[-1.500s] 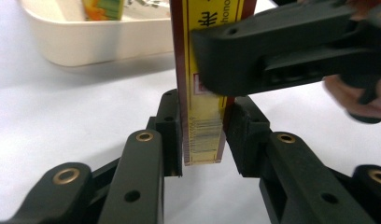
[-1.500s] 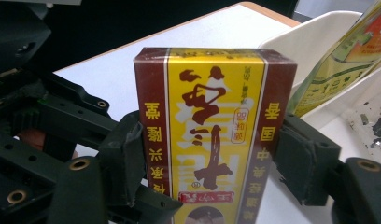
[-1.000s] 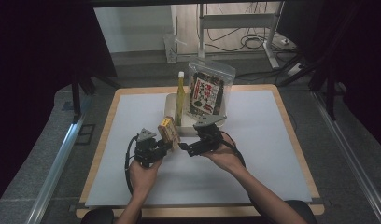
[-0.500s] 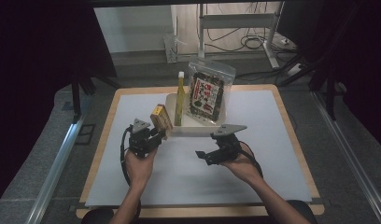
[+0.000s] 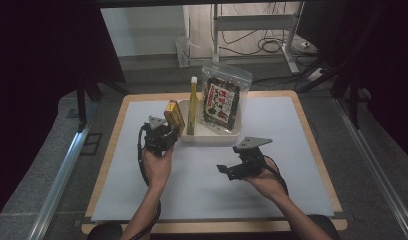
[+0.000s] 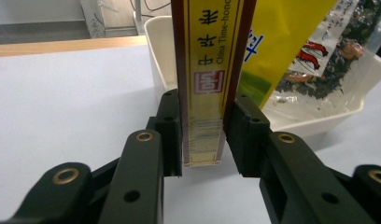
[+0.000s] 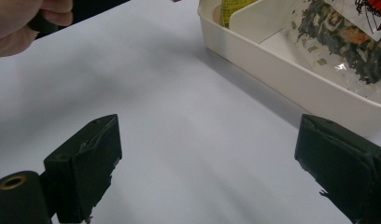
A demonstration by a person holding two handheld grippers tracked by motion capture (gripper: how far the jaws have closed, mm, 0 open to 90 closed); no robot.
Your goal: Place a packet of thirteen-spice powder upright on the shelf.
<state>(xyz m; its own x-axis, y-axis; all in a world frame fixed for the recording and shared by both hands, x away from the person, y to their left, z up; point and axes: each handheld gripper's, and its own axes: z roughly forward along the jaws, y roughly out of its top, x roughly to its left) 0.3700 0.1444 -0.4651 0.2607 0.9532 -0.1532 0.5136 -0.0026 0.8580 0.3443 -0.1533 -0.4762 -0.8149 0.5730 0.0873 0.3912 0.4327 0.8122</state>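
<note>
The slim yellow-and-brown box [image 6: 208, 79] is upright and pinched at its lower end between my left gripper [image 6: 202, 135] jaws, held at the left end of the white tray [image 5: 212, 137] on the desk [image 5: 272, 107]. In that tray stand a tall yellow packet [image 5: 192, 105] and a clear snack bag [image 5: 223, 100]. My right gripper [image 7: 207, 172] hovers over bare desk in front of the tray, jaws spread wide, holding nothing.

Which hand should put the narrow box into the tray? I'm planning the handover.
The left. Its tool is already shut on the narrow box, held upright at the white tray edge. The right tool is open, holds nothing, and sits over bare table farther from the tray.
</note>
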